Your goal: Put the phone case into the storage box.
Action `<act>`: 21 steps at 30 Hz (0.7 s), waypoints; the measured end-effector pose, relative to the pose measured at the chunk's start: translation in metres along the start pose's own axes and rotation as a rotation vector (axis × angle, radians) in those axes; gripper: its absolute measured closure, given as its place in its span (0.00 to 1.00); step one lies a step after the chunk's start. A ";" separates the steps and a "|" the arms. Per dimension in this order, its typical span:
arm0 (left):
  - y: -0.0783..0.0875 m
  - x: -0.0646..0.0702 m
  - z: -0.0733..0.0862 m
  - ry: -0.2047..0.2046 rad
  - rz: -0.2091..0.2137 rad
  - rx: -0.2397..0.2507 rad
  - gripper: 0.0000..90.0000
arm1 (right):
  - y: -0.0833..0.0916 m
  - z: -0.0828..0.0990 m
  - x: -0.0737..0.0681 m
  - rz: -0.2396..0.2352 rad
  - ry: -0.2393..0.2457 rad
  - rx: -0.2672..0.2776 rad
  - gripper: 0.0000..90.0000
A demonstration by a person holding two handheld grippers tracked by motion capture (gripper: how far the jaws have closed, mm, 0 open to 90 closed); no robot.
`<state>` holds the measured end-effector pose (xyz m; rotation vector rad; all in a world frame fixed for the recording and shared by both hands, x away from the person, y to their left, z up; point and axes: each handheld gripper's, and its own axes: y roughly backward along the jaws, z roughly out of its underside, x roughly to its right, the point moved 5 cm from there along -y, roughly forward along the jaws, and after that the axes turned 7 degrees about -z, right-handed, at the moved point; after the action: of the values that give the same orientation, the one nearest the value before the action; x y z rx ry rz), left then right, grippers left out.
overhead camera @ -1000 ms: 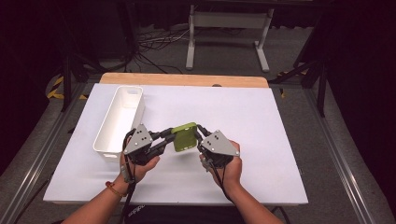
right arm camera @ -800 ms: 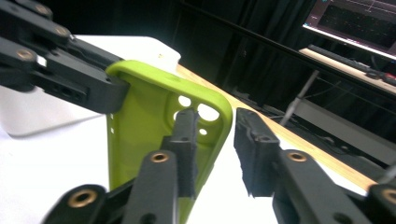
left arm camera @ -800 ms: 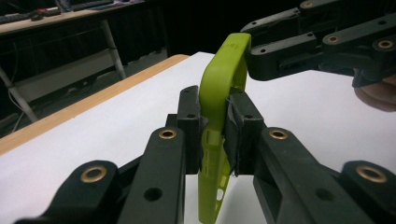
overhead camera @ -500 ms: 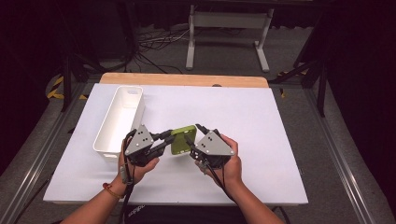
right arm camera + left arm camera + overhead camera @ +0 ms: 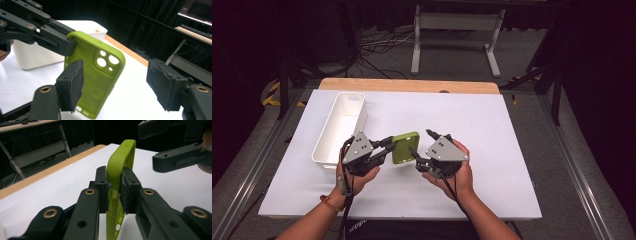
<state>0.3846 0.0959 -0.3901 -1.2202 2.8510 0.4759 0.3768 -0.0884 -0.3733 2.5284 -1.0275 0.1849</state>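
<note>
A green phone case (image 5: 405, 148) is up off the white table (image 5: 492, 125), held on its edge between the two grippers, near the middle of the table.

The left gripper (image 5: 384, 148) has it. Its fingers (image 5: 130, 188) are squeezed tight on one long side of the case — one pad on the inside, one on the outside. In the left gripper view the case stands up thin between the two black pads, and its rounded top corner pokes above them.

The right gripper (image 5: 422, 147) is just beside the other side of the case. Its fingers (image 5: 71, 83) have just been opening, and now they stand wide apart. In the right gripper view one pad is close in front of the case and the other is well off to the side — neither one presses on it. From here you can see the camera holes in the case.

A white bin (image 5: 339, 127) sits on the table to the left, just beside the left hand (image 5: 357, 172). The right hand (image 5: 457, 172) holds its gripper near the front of the table.
</note>
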 end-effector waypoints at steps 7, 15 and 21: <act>0.002 -0.004 -0.001 0.003 -0.006 0.005 0.87 | 0.012 0.010 0.006 -0.003 0.003 -0.023 0.30; 0.004 -0.006 -0.003 -0.004 -0.008 0.019 0.87 | 0.021 0.030 0.012 -0.003 0.002 -0.043 0.26; 0.006 -0.008 -0.003 -0.005 -0.007 0.016 0.87 | 0.030 0.043 0.017 0.012 0.014 -0.056 0.25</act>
<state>0.3863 0.1047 -0.3846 -1.2251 2.8398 0.4546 0.3668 -0.1361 -0.3987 2.4682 -1.0291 0.1742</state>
